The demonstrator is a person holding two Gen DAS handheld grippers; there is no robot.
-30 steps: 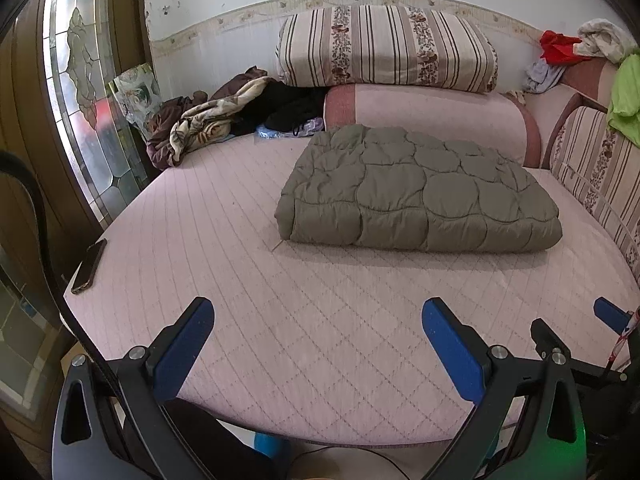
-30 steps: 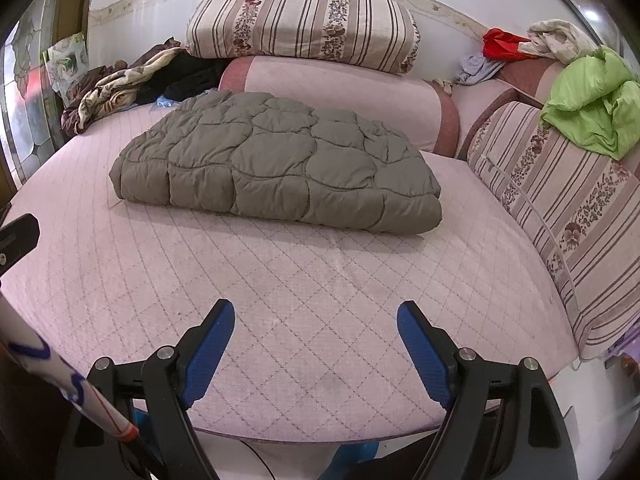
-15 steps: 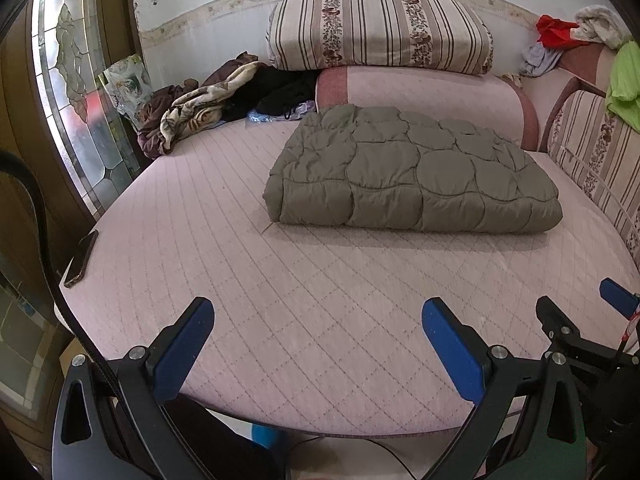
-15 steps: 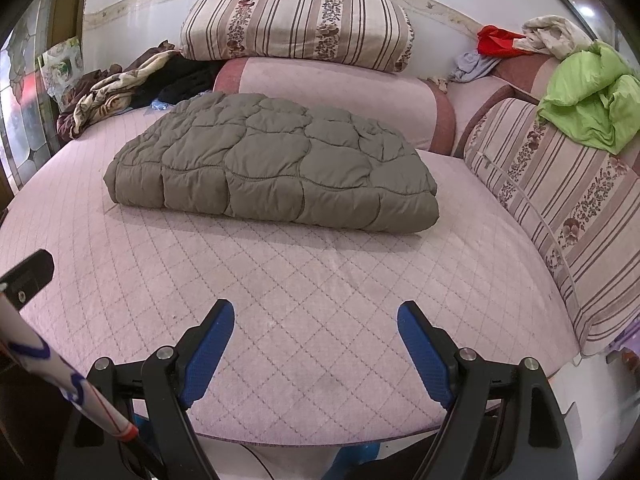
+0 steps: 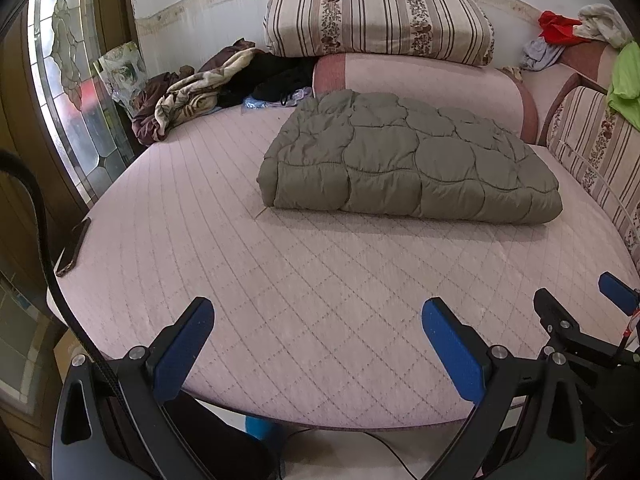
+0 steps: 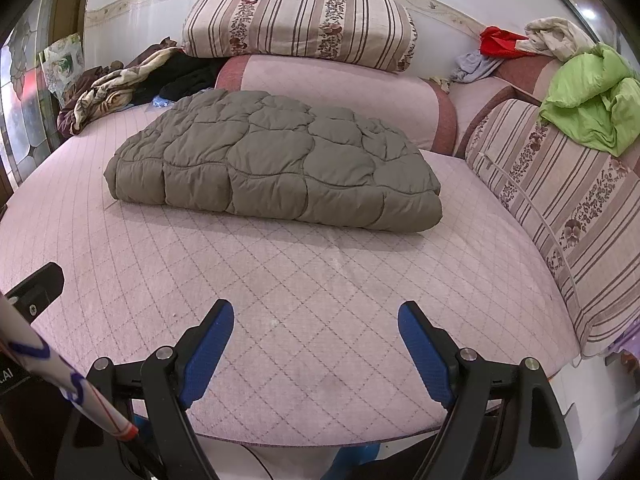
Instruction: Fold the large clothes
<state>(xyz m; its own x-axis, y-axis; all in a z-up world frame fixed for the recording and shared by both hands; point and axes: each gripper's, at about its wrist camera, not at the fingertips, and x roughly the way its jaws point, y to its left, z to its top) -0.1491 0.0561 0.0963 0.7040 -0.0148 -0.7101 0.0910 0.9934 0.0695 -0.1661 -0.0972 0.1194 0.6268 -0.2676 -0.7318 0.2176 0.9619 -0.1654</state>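
quilted olive garment (image 5: 404,164) lay folded into a thick pad on the pink quilted bed (image 5: 280,280), toward the far half of the mattress, just in front of the pink bolster (image 5: 432,84). ran with its long axis across both views, side to side, one long folded edge facing the tools. sat well ahead of both grippers and untouched by either.

left gripper (image 5: 316,340) hung over the near edge of the bed, blue pads spread wide apart, nothing between them. right gripper (image 6: 316,344) likewise hung over the near edge, pads wide apart and empty. garment appeared right of centre from the left wrist and left of centre from the right wrist, so lay roughly between the two; neither hand judged clearly nearer. judged that any further fold or lift would call for a forward reach by both tools to the near long edge, one toward each end.

surface: soft diamond-stitched cover, flat and bare in front of the tools. striped pillow (image 5: 376,20) rested on the bolster against the wall. loose clothes heaped at far left (image 5: 192,96), green cloth (image 6: 592,100) draped over a striped cushion at right, stained-glass panel (image 5: 68,92) along the left side.
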